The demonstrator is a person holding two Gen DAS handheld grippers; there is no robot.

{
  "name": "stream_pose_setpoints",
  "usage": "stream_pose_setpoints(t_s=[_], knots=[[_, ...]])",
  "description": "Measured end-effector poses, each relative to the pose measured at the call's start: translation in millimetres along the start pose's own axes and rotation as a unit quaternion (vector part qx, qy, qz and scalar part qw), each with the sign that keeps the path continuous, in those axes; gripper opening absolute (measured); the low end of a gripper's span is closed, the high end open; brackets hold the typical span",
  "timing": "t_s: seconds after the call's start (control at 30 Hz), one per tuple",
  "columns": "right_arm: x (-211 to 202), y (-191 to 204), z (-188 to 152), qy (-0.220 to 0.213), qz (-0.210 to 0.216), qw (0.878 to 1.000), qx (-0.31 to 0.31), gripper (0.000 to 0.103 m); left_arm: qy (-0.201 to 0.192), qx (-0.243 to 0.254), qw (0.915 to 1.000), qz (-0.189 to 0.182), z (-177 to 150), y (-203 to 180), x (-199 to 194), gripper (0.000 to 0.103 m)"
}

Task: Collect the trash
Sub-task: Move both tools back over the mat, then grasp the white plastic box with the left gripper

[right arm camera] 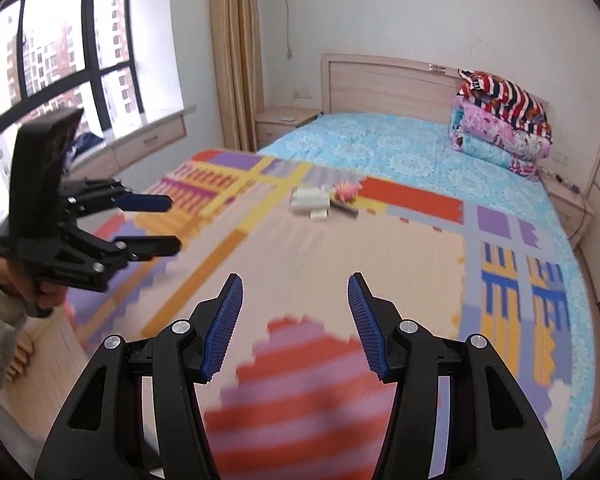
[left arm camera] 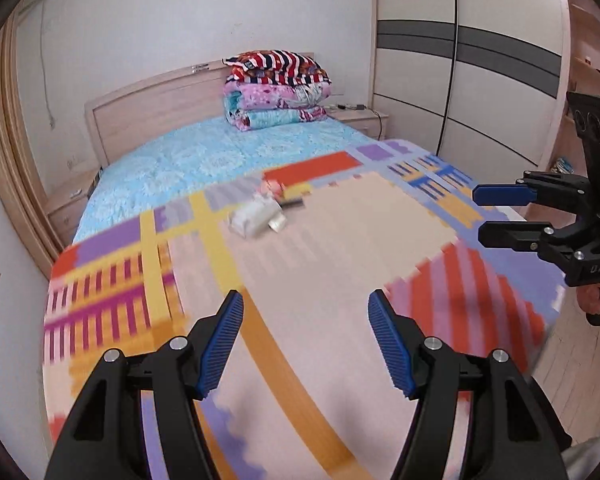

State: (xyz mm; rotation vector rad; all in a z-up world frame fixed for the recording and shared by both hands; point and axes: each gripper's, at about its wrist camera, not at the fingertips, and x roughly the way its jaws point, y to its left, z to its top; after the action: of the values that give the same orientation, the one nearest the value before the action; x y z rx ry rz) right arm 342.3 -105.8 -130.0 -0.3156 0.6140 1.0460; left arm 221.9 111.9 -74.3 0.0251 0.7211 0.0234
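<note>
A bed (left arm camera: 172, 160) fills most of both views, covered in a light blue patterned sheet, with a multicoloured blanket (left arm camera: 340, 240) of orange, purple and yellow blocks spread over its near half. Its pale wooden headboard (left arm camera: 152, 108) stands against the white wall in the upper centre of the left wrist view. To the right of that view rises a tall wardrobe (left arm camera: 480, 60) with dark bands; in the right wrist view a dark-framed window (right arm camera: 68, 40) takes the upper left. A stack of folded quilts (left arm camera: 276, 92), striped on top, sits at the head of the bed.

The left gripper (left arm camera: 306, 336) occupies the bottom of its own view, jaws standing apart with nothing between them. The right gripper (right arm camera: 296, 320) does the same at the bottom of its view, its jaws likewise apart and empty above the blanket.

The trash (left arm camera: 260, 214) lies in a small blurred cluster on the blanket near the centre of the left wrist view, well apart from both grippers: white packets (right arm camera: 310, 200), a pink wrapper (right arm camera: 348, 190) and a dark flat item (right arm camera: 344, 209).
</note>
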Motion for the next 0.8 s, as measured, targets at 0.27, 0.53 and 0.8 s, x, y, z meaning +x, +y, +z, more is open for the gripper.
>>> stream_pose_setpoints(t_s=[0.27, 0.53, 0.8], knots=[[54, -30, 35, 0.012, 0.016, 1.000, 0.022, 0.055, -0.006, -0.018, 0.9992, -0.034, 37, 48, 57, 0.062], [112, -54, 52, 0.039, 0.042, 0.998, 0.019, 0.055, 0.032, -0.015, 0.9969, -0.070, 55, 72, 120, 0.062], [162, -75, 67, 0.068, 0.053, 0.996, -0.011, 0.055, 0.046, 0.002, 0.9963, -0.073, 63, 88, 164, 0.062]])
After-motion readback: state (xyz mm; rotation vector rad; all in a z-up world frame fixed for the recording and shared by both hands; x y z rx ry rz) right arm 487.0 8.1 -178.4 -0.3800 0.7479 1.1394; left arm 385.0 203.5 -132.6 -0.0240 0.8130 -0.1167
